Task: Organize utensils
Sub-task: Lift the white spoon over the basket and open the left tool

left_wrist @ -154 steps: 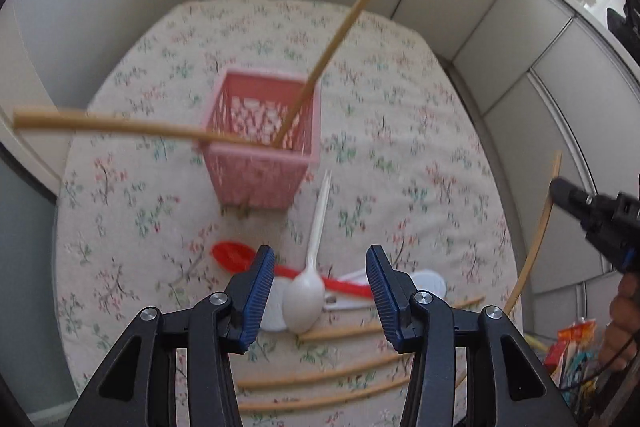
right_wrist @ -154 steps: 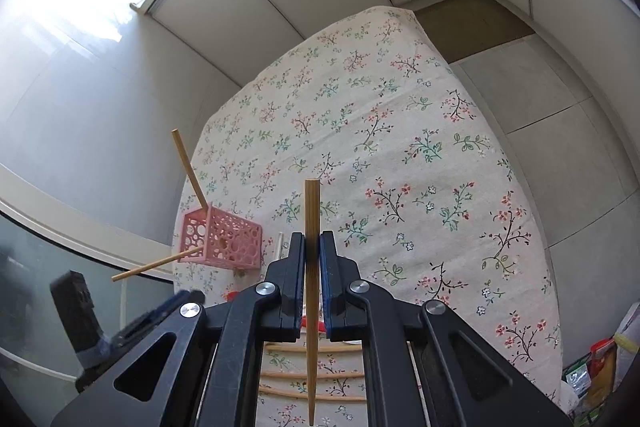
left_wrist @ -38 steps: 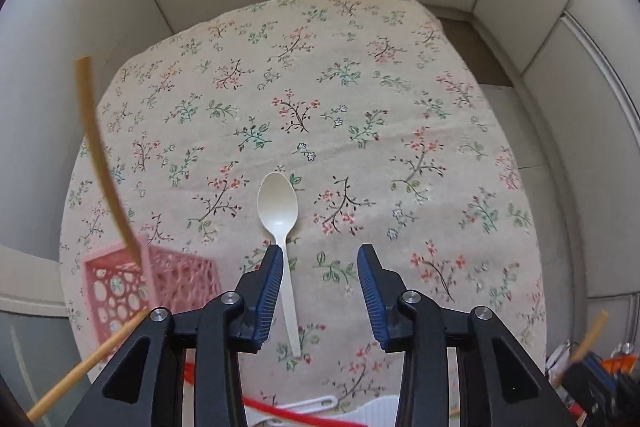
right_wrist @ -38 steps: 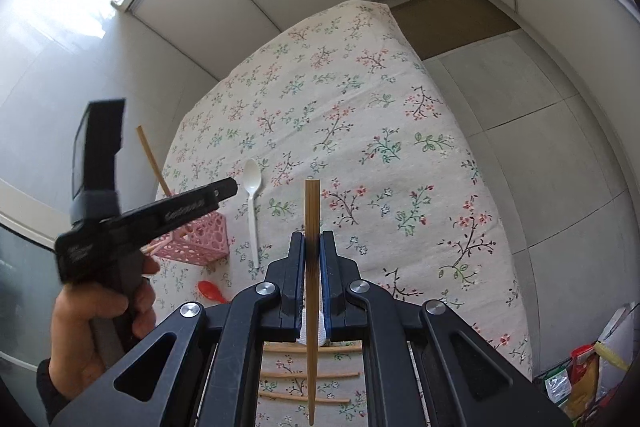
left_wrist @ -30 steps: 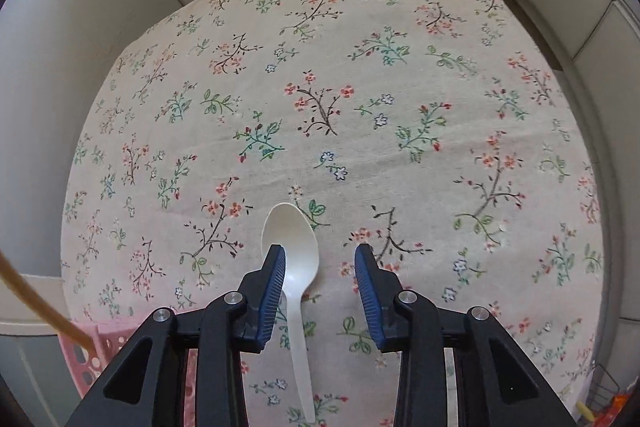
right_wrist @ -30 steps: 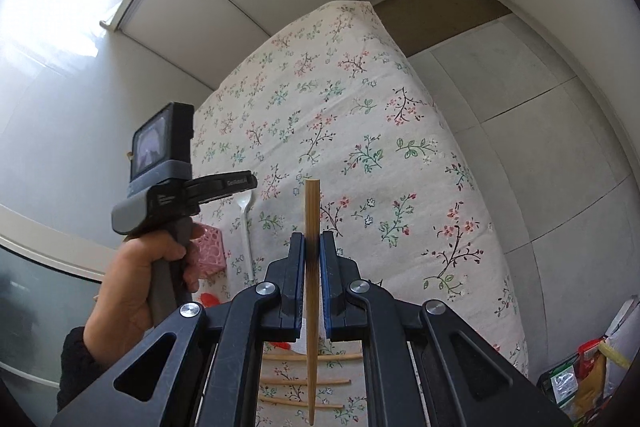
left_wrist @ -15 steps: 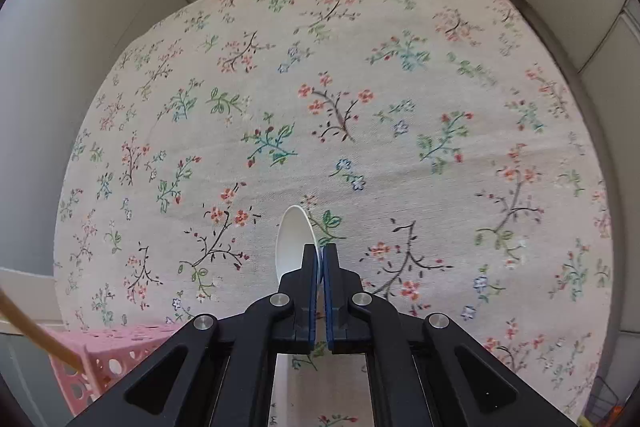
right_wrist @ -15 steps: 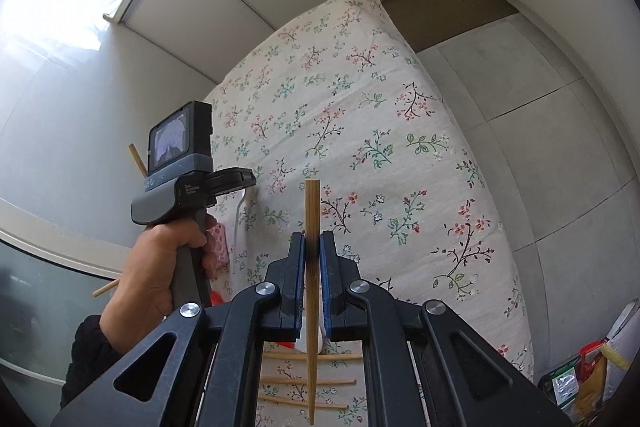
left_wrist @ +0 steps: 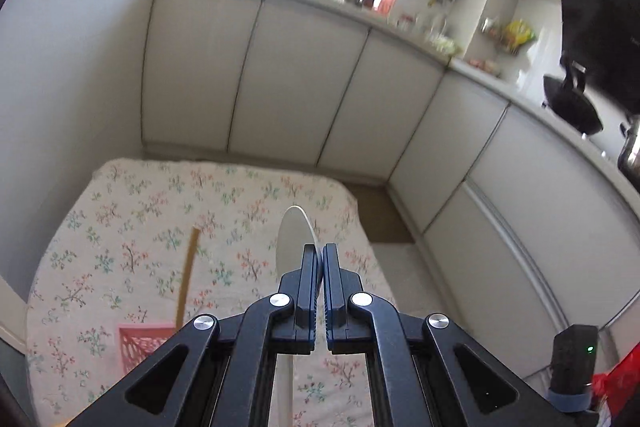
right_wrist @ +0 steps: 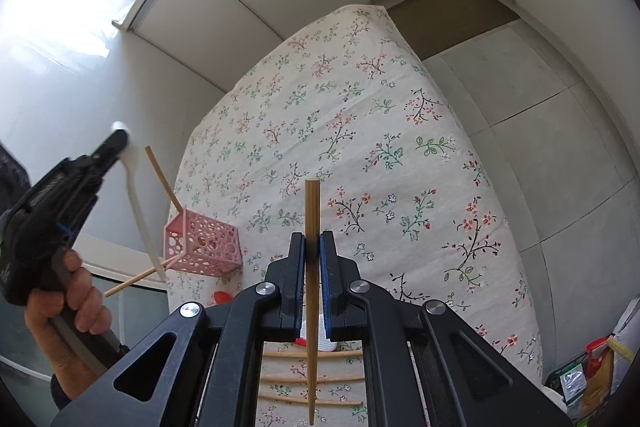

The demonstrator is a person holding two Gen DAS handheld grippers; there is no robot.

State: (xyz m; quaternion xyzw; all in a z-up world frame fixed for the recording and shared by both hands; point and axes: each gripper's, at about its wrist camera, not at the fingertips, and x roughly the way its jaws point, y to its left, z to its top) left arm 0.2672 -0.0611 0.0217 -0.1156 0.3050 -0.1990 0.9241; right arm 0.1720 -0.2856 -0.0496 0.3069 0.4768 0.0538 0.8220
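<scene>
At lower centre of the left wrist view, the left gripper (left_wrist: pixel 319 255) clamps a white plastic spoon (left_wrist: pixel 294 241) near the neck, bowl poking above the fingertips, handle hanging below. In the right wrist view the spoon dangles at left, tip close to the pink basket (right_wrist: pixel 202 242), where two chopsticks already lean. The right gripper (right_wrist: pixel 312 247) pinches a wooden chopstick (right_wrist: pixel 311 215) upright at mid-frame; more chopsticks lie on the floral tablecloth (right_wrist: pixel 400 187) below. Light, stiff and smooth, the spoon could swivel in a narrow pinch; a grip near the neck looks steadiest.
</scene>
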